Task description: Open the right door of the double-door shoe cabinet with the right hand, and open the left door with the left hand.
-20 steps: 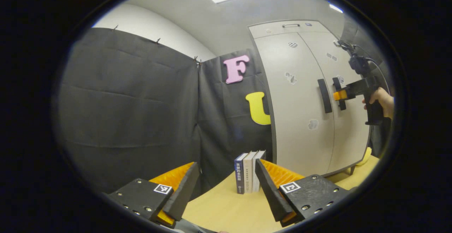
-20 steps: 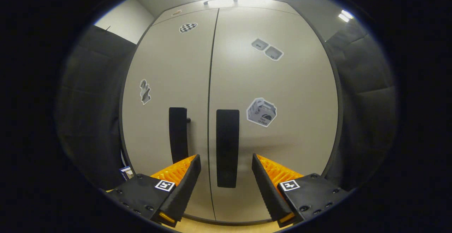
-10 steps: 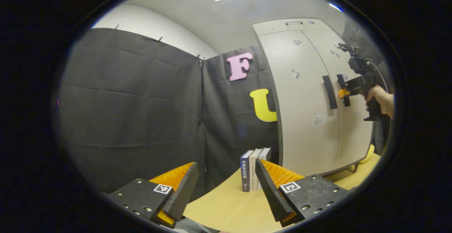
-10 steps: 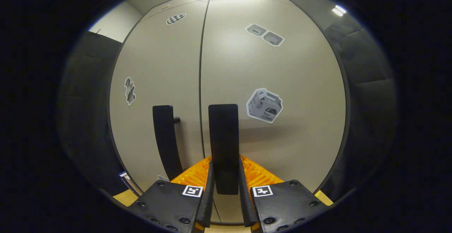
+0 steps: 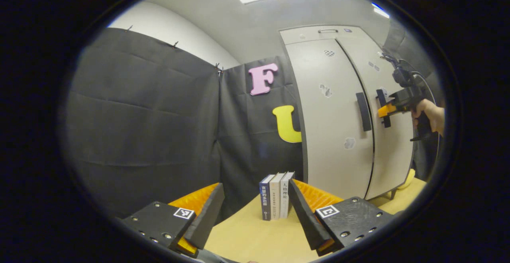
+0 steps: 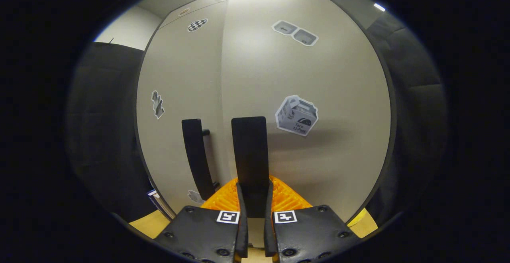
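Black cloth walled the booth around a tan surface (image 5: pixel 255 239) bearing three upright books (image 5: pixel 275 195) and the shoe cabinet (image 5: pixel 334 119). Right hand-held gripper (image 6: pixel 253 203) was clamped on the right door's handle (image 6: pixel 249 151), that door slightly ajar. Left hand-held gripper (image 5: pixel 255 207) hung spread apart, well short of the left door (image 5: pixel 326 135).

The pale grey cabinet doors (image 6: pixel 318 75) ahead of the right claw are looking smooth and faintly glossy; their black bar handles (image 6: pixel 250 151) matt plastic; the tan tabletop (image 5: pixel 255 239) smooth wood.
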`<state>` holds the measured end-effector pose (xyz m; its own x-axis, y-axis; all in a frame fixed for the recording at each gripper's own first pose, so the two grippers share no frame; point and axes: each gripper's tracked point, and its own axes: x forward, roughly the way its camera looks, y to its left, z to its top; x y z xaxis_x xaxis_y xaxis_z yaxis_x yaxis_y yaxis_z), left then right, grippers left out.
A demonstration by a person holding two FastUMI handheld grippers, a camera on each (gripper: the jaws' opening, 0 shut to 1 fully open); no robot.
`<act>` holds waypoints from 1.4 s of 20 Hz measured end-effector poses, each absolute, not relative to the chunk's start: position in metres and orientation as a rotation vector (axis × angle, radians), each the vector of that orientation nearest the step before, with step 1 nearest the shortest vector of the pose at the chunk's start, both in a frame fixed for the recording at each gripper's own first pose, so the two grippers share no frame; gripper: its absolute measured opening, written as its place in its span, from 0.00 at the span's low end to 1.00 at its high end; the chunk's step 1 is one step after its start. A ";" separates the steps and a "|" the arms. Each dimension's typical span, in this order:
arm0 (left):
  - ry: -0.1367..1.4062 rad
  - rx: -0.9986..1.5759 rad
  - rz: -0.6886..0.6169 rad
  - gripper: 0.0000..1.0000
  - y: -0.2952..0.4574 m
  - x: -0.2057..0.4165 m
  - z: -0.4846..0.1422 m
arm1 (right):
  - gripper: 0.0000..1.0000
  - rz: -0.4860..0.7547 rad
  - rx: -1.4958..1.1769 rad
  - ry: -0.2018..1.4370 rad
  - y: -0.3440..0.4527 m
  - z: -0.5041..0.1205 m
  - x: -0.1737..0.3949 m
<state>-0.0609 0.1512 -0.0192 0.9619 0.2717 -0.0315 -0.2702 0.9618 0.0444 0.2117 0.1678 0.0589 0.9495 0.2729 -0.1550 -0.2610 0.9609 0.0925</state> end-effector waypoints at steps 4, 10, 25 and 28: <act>0.027 0.039 0.239 0.94 0.140 -0.055 -0.018 | 0.18 0.292 0.061 0.179 0.164 0.058 0.208; 0.016 0.024 0.197 0.95 0.125 -0.048 -0.016 | 0.14 0.337 0.061 0.213 0.158 0.058 0.202; 0.011 0.037 0.104 0.94 0.072 -0.026 -0.016 | 0.14 0.407 0.064 0.240 0.137 0.058 0.188; 0.009 0.046 0.078 0.94 0.057 -0.020 -0.015 | 0.14 0.419 0.072 0.244 0.131 0.058 0.182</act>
